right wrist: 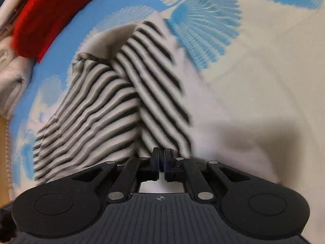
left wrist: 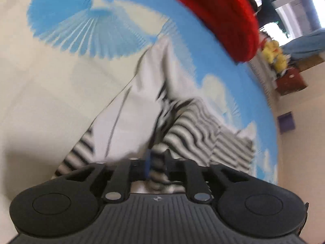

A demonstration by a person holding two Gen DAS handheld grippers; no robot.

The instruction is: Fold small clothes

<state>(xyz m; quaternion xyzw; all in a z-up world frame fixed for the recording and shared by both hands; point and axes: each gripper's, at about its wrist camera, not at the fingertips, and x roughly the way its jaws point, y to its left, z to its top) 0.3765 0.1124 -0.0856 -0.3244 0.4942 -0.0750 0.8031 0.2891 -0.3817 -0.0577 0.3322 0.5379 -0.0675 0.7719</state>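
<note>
A blue and cream printed bedsheet [left wrist: 50, 77] [right wrist: 274, 71] covered the whole work surface, and everything else lay on it. The black-and-white striped garment [left wrist: 195, 126] [right wrist: 97, 109] sat near the middle of the sheet, partly lifted, its striped panels draped in folds with a plain white section [left wrist: 140, 101] of the same cloth running up beside them. Beyond the garment, at the sheet's far edge, rested a red knitted item [left wrist: 219, 14] [right wrist: 44, 18], well apart from the stripes. In the right wrist view a pale grey cloth [right wrist: 12, 77] bunched beside the red item, at the sheet's edge.

The left gripper [left wrist: 157, 166] had its fingers clenched on a bunch of the striped fabric, which filled the narrow gap between them. The right gripper [right wrist: 162, 160] had its fingers pressed nearly together at the garment's near edge, pinching the cloth where stripes met white. Both views were motion-blurred.
</note>
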